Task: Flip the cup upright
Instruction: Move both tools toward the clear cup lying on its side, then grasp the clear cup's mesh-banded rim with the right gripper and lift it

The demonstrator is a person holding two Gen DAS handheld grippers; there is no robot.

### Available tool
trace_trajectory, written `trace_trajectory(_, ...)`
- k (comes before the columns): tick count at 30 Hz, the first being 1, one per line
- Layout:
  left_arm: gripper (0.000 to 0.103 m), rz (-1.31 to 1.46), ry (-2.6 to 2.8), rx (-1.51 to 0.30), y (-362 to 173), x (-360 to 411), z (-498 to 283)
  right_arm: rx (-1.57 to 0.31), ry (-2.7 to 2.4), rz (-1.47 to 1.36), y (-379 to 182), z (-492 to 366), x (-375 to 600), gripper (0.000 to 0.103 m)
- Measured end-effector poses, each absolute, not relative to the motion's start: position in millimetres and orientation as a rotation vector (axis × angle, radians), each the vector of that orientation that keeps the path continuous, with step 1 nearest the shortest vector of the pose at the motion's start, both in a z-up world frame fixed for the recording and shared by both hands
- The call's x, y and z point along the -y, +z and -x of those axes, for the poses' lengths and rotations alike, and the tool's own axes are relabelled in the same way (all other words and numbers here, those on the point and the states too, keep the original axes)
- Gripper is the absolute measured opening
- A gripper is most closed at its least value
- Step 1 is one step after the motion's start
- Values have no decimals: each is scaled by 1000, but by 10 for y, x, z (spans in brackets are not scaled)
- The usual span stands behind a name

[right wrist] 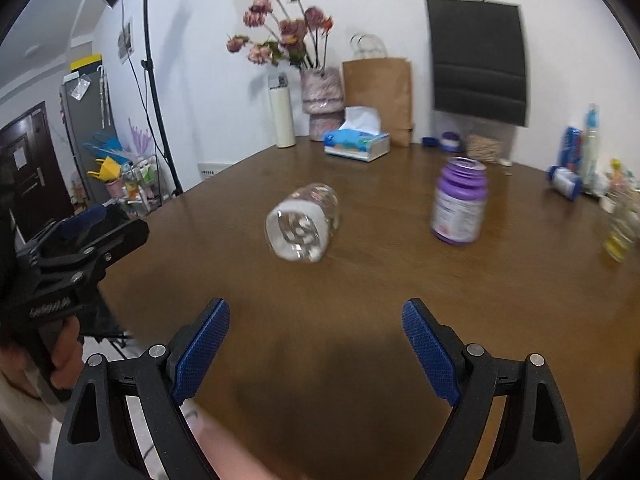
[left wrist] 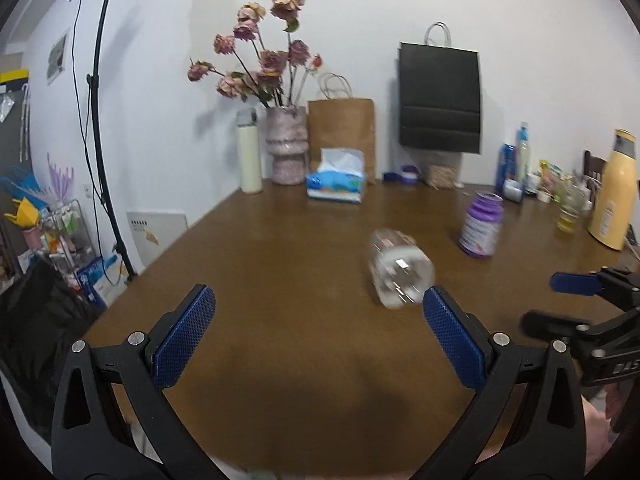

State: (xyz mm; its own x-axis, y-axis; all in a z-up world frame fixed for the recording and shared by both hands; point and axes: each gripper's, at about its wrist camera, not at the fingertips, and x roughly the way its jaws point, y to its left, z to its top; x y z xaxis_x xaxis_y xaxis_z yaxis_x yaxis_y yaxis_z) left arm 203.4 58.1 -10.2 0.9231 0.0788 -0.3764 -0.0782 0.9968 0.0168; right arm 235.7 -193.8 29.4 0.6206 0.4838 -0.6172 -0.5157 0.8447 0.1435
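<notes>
A clear glass cup (left wrist: 400,267) lies on its side on the brown table (left wrist: 280,260), its mouth toward me. In the right wrist view the cup (right wrist: 303,222) lies ahead and left of centre. My left gripper (left wrist: 319,304) is open and empty, its right fingertip close to the cup's mouth. My right gripper (right wrist: 316,316) is open and empty, a short way in front of the cup. The right gripper shows at the right edge of the left wrist view (left wrist: 576,284). The left gripper shows at the left of the right wrist view (right wrist: 86,220).
A purple bottle (right wrist: 459,201) stands right of the cup. At the back are a tissue box (left wrist: 336,181), a flower vase (left wrist: 287,144), a white flask (left wrist: 249,151), paper bags (left wrist: 342,126) and a yellow thermos (left wrist: 614,192). A lamp stand (left wrist: 100,120) is off the table's left.
</notes>
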Motion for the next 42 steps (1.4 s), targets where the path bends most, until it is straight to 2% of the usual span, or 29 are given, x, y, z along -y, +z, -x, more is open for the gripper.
trace_trajectory(10,103,68,90,-462,-270,-1109,-2847,-790,540,78,-17,-3544,992,92)
trace_trajectory(16,103,87,105,-472,-365,-1221,-3034,-878,536,27,-269,-3847,836,91)
trace_trajectory(17,103,77,110,-472,-374,-1215,-3053,-886,548,29,-281,-3862,806,89)
trace_trajectory(18,103,72,107,-471,-375,-1213,-3073,-887,563,38,-280,-3851,795,71)
trace_trajectory(19,103,71,96,-469,-371,-1205,-3083,-881,583,52,-272,-3836,773,67)
trace_trajectory(26,103,40,-8,-509,-352,-937,-3240,-844,885,304,-133,-3228,752,67)
trace_trajectory(31,103,47,-178,-646,-496,-640,-3397,-846,954,324,-95,-3029,1002,68)
trace_trajectory(33,102,16,-197,-640,-516,-514,-3368,-834,943,329,-93,-2987,1088,70)
trace_trajectory(36,99,-12,-183,-653,-491,-439,-3319,-827,905,332,-70,-2930,1203,87)
trace_trajectory(39,93,-19,-131,-657,-481,-458,-3283,-811,844,316,-45,-2974,1376,87)
trace_trajectory(42,93,-30,-141,-641,-485,-418,-3200,-812,751,291,-25,-3066,1542,87)
